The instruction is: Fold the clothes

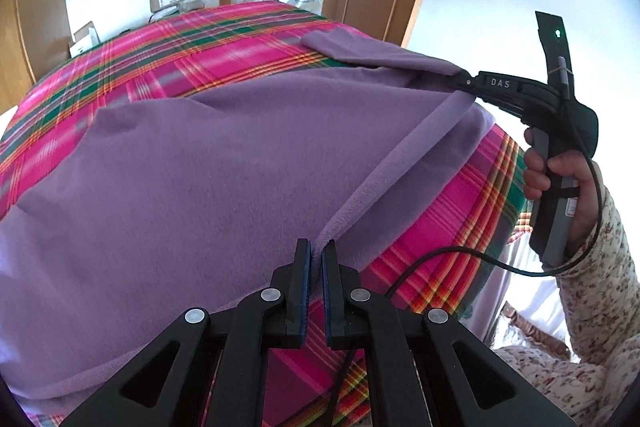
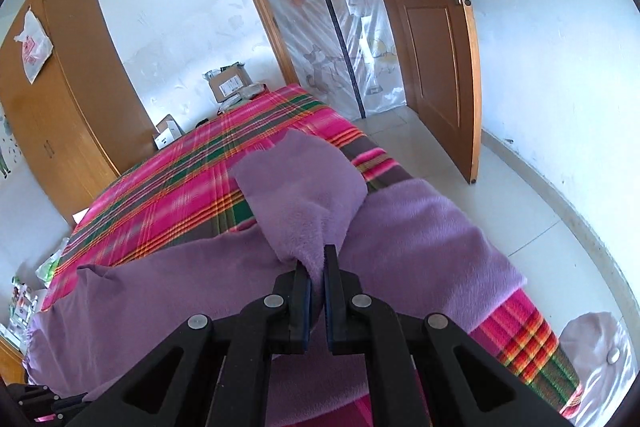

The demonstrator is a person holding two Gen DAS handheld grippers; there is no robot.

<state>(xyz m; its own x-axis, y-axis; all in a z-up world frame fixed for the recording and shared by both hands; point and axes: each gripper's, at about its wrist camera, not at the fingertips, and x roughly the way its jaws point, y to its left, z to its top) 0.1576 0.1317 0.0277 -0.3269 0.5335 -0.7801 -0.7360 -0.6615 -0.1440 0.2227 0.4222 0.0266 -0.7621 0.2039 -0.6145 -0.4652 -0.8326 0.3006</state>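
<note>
Left gripper [image 1: 316, 255] clamps purple garment [image 1: 200, 163] | right gripper [image 2: 318, 263] likewise

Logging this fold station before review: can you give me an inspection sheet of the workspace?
Surface: bed under a pink plaid bedspread.
Job's things: purple fleece garment spread on it, one edge lifted taut between both grippers.
Clutter: nothing seen on the bedspread; cardboard boxes beyond the far end.
Grippers: left gripper shut on the garment's near edge; right gripper shut on a bunched fold.
Cables: black cable trailing from the right handle.
Surroundings: wooden wardrobe, open wooden door, white tiled floor.
</note>
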